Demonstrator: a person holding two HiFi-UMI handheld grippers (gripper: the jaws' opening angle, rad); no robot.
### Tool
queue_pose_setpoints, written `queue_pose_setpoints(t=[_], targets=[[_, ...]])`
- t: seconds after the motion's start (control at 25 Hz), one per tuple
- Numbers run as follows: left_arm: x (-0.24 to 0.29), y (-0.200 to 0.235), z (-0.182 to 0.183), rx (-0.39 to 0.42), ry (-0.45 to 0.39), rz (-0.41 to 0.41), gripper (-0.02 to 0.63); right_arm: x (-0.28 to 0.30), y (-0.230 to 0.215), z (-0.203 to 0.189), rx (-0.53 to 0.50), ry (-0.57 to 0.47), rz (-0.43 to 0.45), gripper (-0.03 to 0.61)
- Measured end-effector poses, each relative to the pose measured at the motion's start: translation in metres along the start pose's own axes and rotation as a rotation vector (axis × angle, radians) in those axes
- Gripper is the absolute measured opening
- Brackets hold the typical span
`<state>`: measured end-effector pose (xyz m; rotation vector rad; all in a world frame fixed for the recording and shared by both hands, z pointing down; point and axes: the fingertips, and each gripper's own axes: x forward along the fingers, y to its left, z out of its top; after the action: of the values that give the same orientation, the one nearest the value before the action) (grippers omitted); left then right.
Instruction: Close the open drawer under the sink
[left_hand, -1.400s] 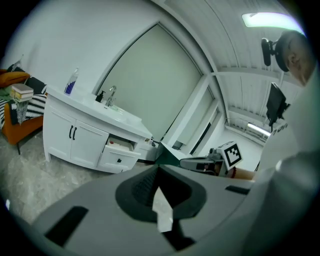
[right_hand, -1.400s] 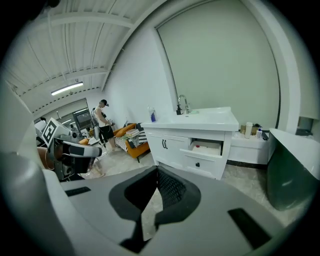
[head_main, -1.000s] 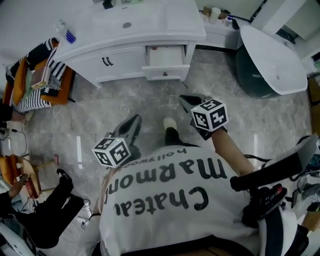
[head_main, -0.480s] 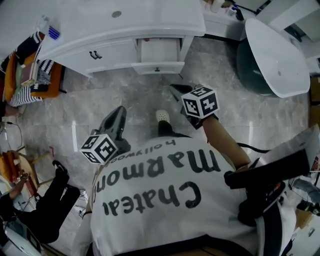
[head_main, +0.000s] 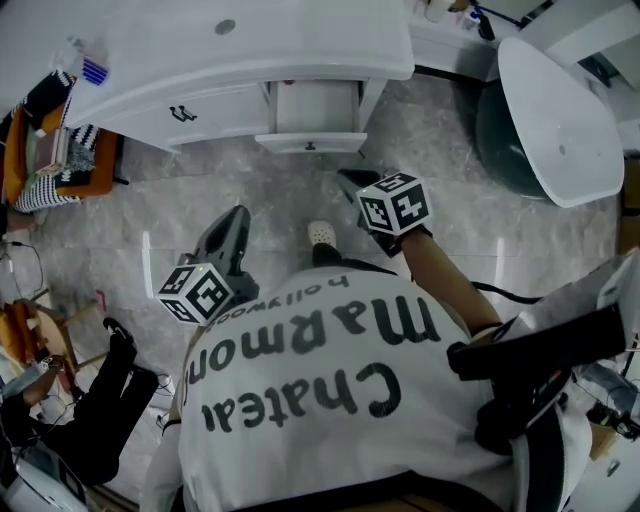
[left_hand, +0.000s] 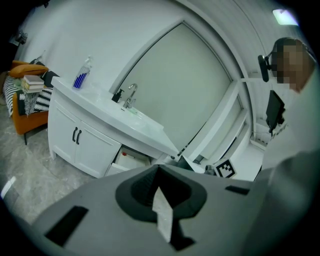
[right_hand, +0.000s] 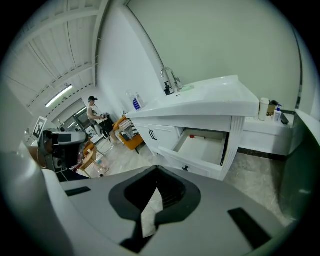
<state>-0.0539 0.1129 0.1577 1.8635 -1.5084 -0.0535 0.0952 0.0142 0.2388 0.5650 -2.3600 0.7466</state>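
Drawer (head_main: 309, 112) standing open under sink worktop (head_main: 300, 45) in head view, left hand-held gripper (head_main: 233, 220) and right hand-held gripper (head_main: 352, 181) hovering apart from it, left gripper view showing jaws clenched empty, right gripper view likewise, drawer ahead

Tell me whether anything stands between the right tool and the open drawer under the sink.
Nothing visible does. Only bare floor lies between the right tool, its jaws shut and empty, and the drawer. Nothing pokes above the drawer's rim to stop it sliding in.
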Motion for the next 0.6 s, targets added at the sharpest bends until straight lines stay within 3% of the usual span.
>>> queue_pose_setpoints(t=[0.36, 0.6], targets=[[0.01, 0.016, 0.011, -0.001, -0.038, 0.061, 0.008, 0.028, -0.02, -0.002, 0.006, 0.036, 0.025, 0.011], [0.014, 0.034, -0.009, -0.015, 0.01, 0.08, 0.008, 0.048, -0.028, -0.004, 0.048, 0.007, 0.03, 0.011]])
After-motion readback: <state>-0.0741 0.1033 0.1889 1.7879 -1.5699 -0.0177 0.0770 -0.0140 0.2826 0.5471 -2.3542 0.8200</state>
